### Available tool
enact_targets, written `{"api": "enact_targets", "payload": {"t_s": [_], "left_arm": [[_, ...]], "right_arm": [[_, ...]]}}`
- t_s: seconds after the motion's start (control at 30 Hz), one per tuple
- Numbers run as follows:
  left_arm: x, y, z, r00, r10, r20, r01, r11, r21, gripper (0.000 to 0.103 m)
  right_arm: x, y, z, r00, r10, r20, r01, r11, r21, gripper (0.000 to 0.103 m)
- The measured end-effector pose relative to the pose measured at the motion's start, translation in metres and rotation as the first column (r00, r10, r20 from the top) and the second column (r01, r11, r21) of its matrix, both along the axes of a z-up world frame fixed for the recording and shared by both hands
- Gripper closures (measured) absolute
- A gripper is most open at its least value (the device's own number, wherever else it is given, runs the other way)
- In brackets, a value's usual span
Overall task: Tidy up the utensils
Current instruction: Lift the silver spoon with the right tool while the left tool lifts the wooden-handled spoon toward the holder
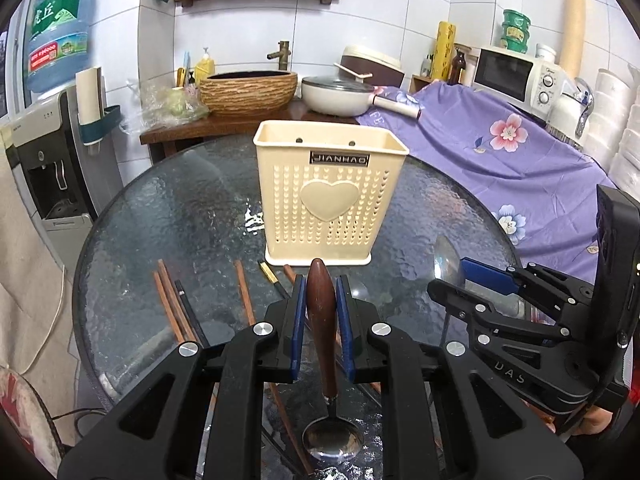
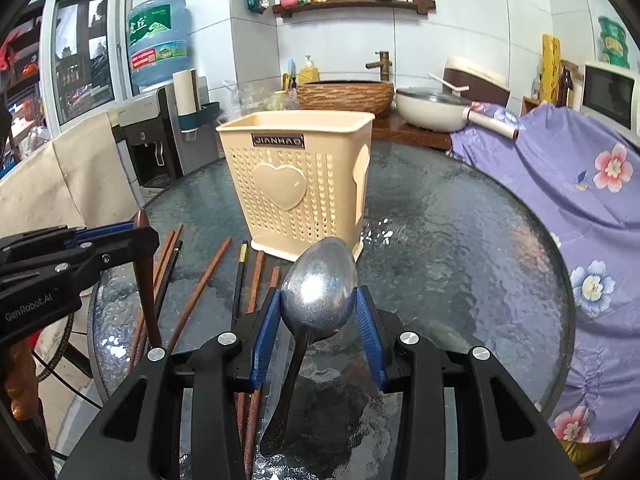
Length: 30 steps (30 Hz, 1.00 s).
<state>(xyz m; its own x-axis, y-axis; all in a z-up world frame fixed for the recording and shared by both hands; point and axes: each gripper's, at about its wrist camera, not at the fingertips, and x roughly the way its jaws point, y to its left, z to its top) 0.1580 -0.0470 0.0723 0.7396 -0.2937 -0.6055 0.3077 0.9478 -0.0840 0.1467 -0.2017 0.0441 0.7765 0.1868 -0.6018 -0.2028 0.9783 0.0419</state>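
My left hand-held gripper (image 1: 322, 320) clamps the wooden-handled spoon (image 1: 321, 320), bowl toward me. My right hand-held gripper (image 2: 318, 312) pinches the steel spoon (image 2: 318, 294). The cream utensil holder (image 1: 330, 188) stands at twelve o'clock on the table (image 1: 180, 208).

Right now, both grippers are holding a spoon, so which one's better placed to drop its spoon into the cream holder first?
Probably the left gripper. Its wooden-handled spoon points straight at the cream holder, which sits dead ahead. The right gripper, clamping the metal spoon by the bowl, sees the holder off to its left.

White pan (image 1: 334, 98) beside woven basin (image 1: 249, 92).
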Motion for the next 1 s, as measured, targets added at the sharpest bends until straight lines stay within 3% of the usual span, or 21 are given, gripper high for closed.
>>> {"api": "enact_targets", "payload": {"t_s": [0.7, 1.0], "left_arm": [[0.003, 0.009, 0.033, 0.996, -0.023, 0.082, 0.023, 1.000, -0.003, 0.087], [0.018, 0.010, 0.066, 0.991, -0.065, 0.114, 0.068, 0.997, -0.023, 0.087]], "right_arm": [[-0.005, 0.004, 0.038, 0.993, 0.051, 0.104, -0.050, 0.999, -0.014, 0.065], [0.008, 0.008, 0.060, 0.979, 0.088, 0.187, -0.087, 0.996, -0.013, 0.065]]}}
